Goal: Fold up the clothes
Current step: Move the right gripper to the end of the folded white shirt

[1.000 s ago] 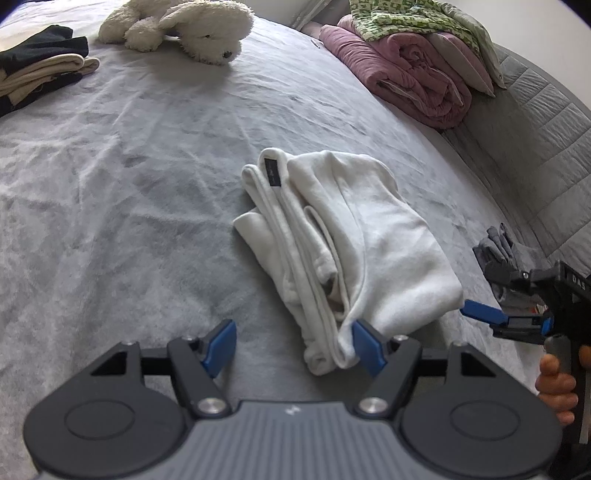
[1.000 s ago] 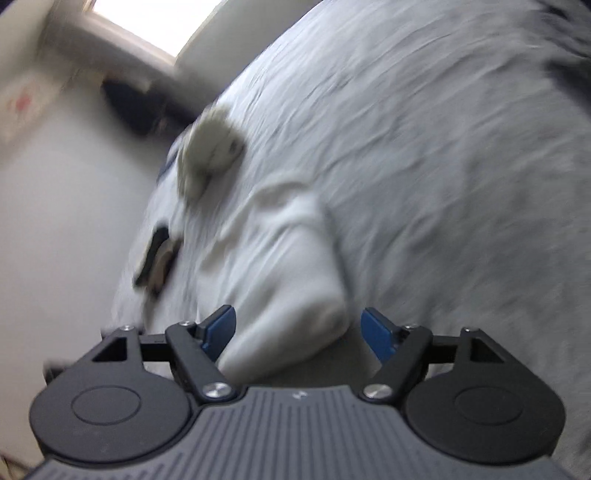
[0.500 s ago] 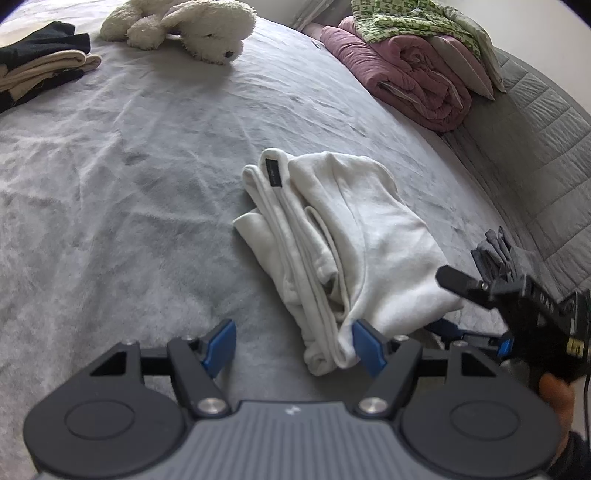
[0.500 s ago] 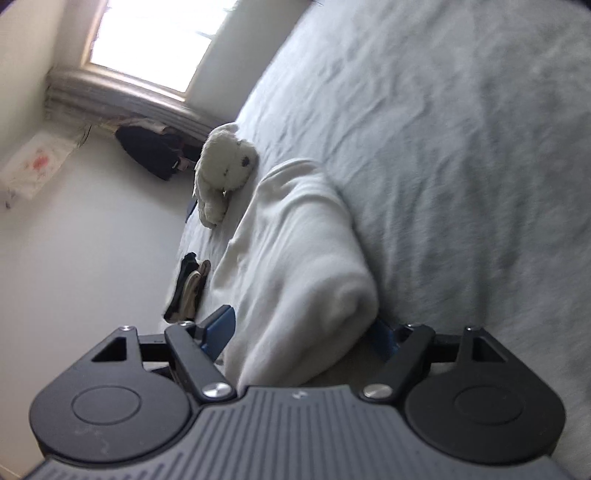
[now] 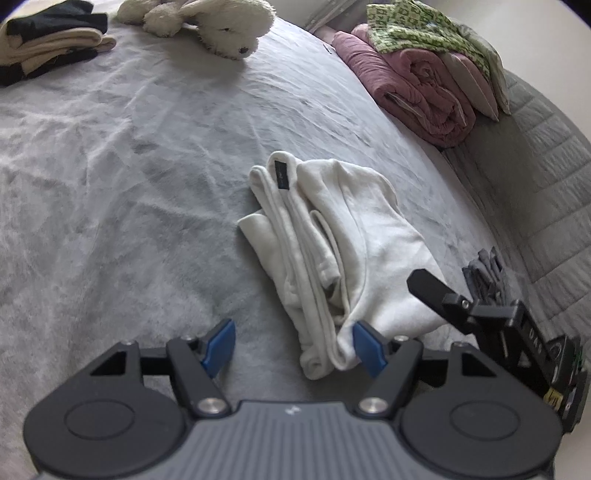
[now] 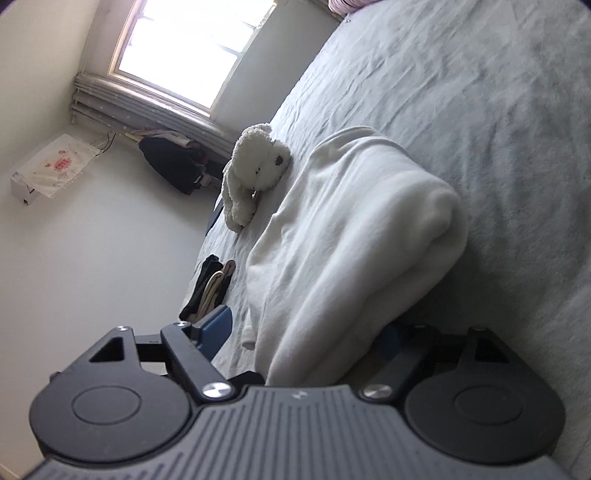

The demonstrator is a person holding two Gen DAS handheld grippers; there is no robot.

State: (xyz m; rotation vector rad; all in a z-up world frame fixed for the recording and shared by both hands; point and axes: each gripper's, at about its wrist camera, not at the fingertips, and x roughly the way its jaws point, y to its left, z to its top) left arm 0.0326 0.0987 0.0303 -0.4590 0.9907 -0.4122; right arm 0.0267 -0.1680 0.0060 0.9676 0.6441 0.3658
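A folded white garment point(image 5: 354, 236) lies on the grey bed cover point(image 5: 129, 192), a black label near its far end. My left gripper point(image 5: 293, 347) stands open at the garment's near end, whose tip lies just inside the right blue pad point(image 5: 369, 349). My right gripper point(image 6: 306, 332) comes in from the right, jaws opening, with the garment's thick folded edge point(image 6: 369, 236) between them. One finger point(image 5: 428, 288) rides above the cloth and the other is hidden beneath it. The left pad point(image 6: 218, 325) stands clear of the fabric.
A white plush toy point(image 5: 221, 26) lies at the bed's far side. Folded black and beige clothes point(image 5: 48, 40) sit far left. Rolled pink bedding point(image 5: 421, 85) under a green patterned cloth is far right, beside a quilted grey surface point(image 5: 535, 166). A small grey item point(image 5: 487, 273) lies near the right gripper.
The right gripper has moved in from the right and lower, so the garment's folded edge now sits between its jaws. The left gripper has stayed put.
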